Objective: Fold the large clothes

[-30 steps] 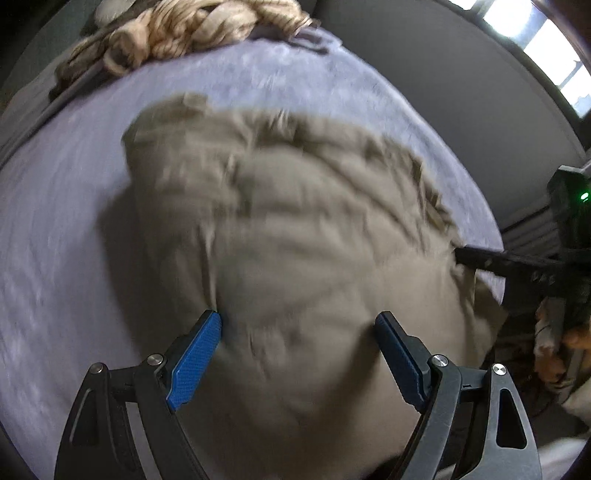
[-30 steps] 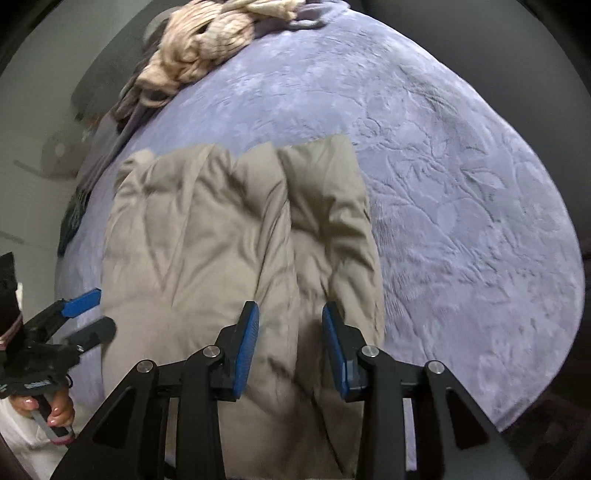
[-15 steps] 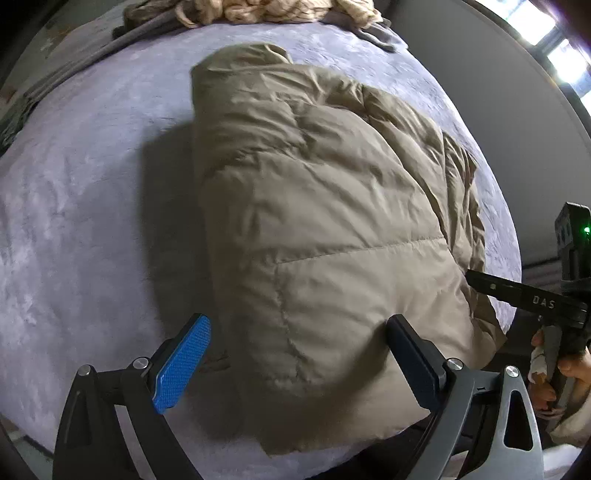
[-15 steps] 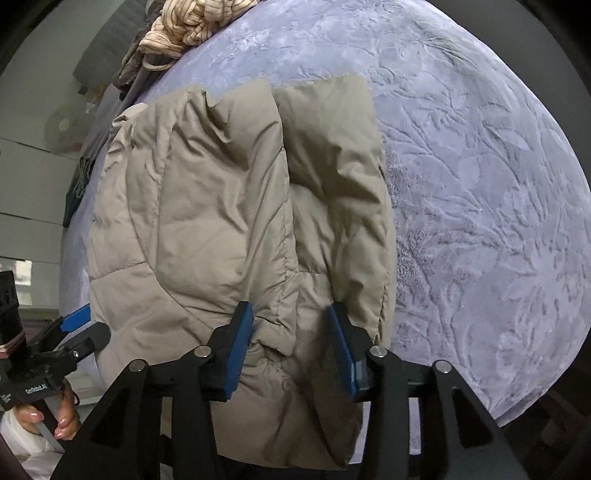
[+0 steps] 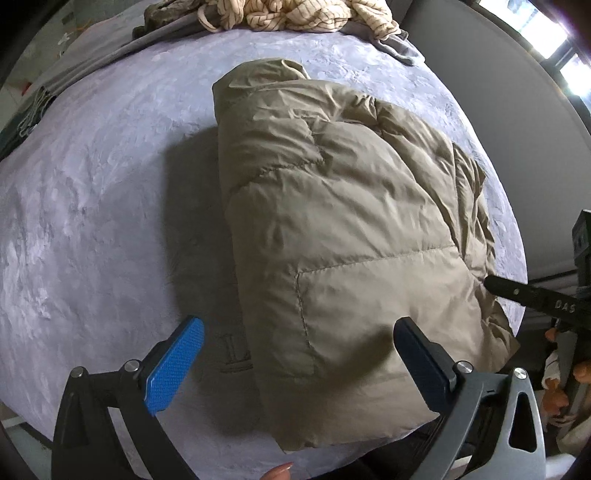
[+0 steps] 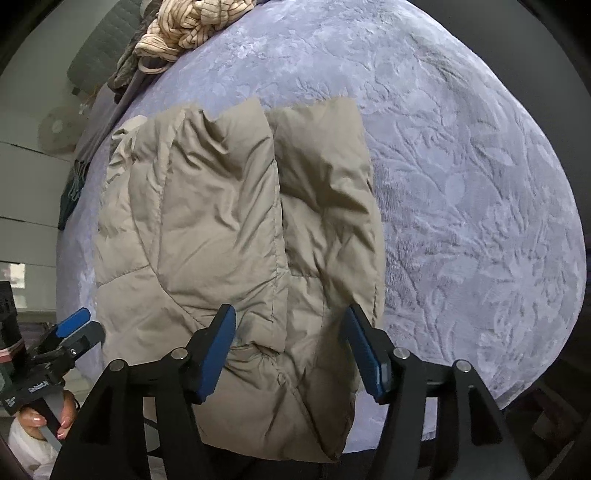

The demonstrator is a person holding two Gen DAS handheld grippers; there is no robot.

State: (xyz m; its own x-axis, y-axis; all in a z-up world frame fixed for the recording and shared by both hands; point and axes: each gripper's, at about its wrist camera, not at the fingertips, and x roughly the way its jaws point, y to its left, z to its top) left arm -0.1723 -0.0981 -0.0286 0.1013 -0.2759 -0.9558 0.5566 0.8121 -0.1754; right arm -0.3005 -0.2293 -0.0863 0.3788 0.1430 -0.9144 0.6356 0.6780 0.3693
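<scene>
Tan jacket [image 5: 343, 236] lies on the bed [image 5: 92, 206], folded into a thick bundle. My left gripper [image 5: 295, 365] and right gripper [image 6: 291, 350] hover spread, holding nothing. Main folds look done; perhaps one last halving left.

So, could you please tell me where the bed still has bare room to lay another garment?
Bare blanket lies right of the puffer jacket, out to the bed edge, and also left of it in the left wrist view. The far end is crowded by a striped cloth heap.
</scene>
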